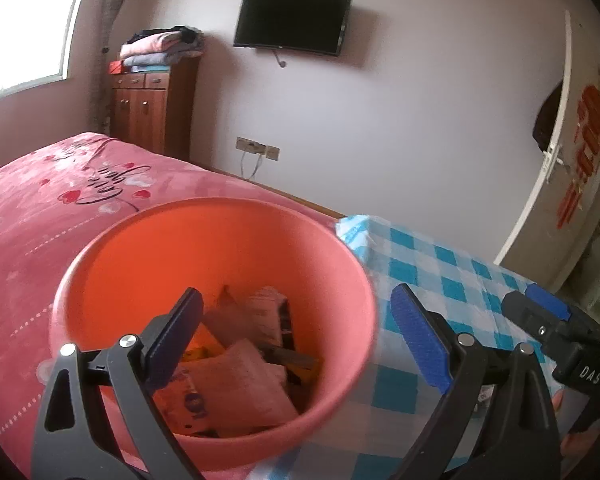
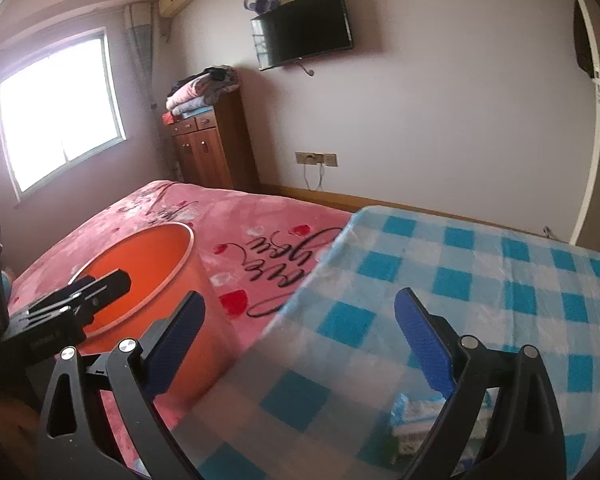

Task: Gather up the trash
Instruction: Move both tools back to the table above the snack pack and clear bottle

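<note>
- Trash: crumpled wrappers [image 1: 236, 380] already inside orange bin [image 1: 220, 216] beside the checked table [image 2: 480, 272]; one more blue-white packet [image 2: 416, 420] lies on the cloth, near right gripper [image 2: 306, 340].
- Handling guess: light, soft, crinkly; pinch packet across its middle.
- Left gripper [image 1: 296, 336] hovers over bin, tilted down, jaws spread, empty.
- Right gripper angled down over table, jaws spread, nothing between.

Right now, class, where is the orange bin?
In the left wrist view the orange bin fills the lower centre, standing against the pink bed on its left, with the blue checked table to its right.
</note>
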